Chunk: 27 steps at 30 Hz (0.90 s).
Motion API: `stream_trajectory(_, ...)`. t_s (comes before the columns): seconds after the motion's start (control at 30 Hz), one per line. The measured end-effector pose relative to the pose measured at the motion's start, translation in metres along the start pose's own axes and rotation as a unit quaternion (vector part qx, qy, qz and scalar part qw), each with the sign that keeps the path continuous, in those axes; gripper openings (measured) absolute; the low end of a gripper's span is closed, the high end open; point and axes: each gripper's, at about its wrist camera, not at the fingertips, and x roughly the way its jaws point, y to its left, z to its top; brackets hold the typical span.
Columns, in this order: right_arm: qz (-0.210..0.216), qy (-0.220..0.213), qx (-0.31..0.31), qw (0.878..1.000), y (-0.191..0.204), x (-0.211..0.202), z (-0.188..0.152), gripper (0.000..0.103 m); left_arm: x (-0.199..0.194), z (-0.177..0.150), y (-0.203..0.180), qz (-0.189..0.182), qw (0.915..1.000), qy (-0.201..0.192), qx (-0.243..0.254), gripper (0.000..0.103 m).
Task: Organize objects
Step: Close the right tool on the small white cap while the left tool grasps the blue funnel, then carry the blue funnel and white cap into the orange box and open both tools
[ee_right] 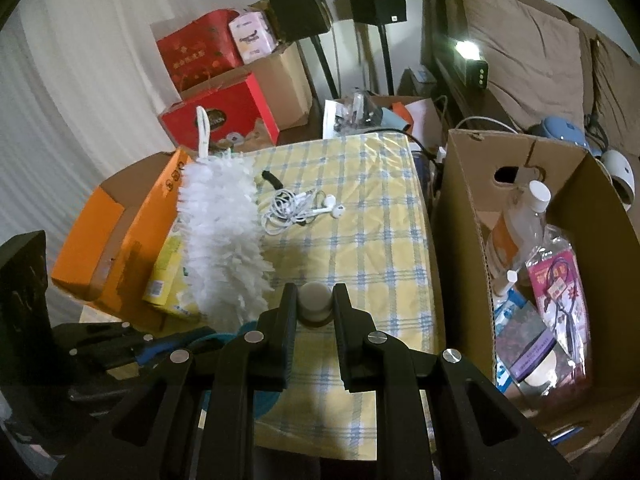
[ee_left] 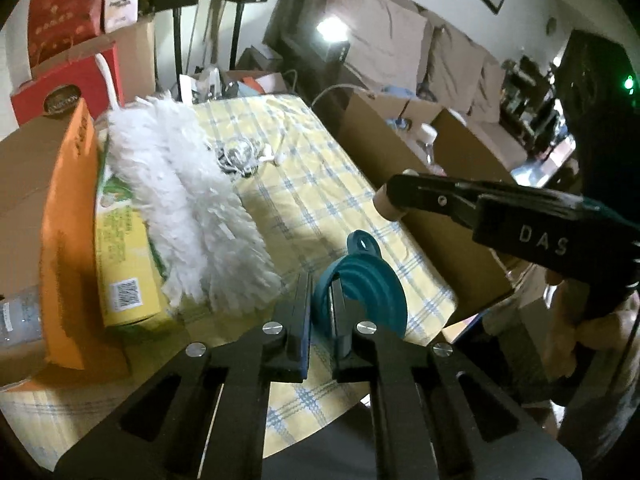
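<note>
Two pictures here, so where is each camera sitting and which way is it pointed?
Left wrist view: rides the left gripper, looking down over its fingers at the checked tablecloth; the jaws pinch a teal funnel, and the right gripper and a hand show.
Right wrist view: rides the right gripper, which clamps a small pale cylinder, facing the same table and an open cardboard box.
Shared: tablecloth, white duster, earphones.

Teal collapsible funnel (ee_left: 362, 280) on edge over checked cloth; small beige cylinder (ee_right: 315, 300) upright.
</note>
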Motion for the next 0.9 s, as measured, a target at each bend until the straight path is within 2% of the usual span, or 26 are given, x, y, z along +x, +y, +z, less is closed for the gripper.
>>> stream_trajectory(0.3, 0.007, -0.022, -0.014, 1.0, 0.021, -0.022, 0.011, 0.016, -0.042, 0.013, 0.02, -0.006, 0.9986, -0.043, -0.029, 0.006)
stream_trajectory(0.53, 0.024, -0.033, -0.026, 0.999, 0.047, -0.031, 0.02, 0.016, -0.077, 0.021, 0.044, 0.005, 0.9959, -0.078, -0.046, 0.006)
stream_trajectory(0.9, 0.064, -0.033, -0.07, 0.995, 0.111, -0.026, 0.028, 0.016, -0.122, 0.016, 0.109, 0.051, 0.9875, -0.112, -0.098, 0.006)
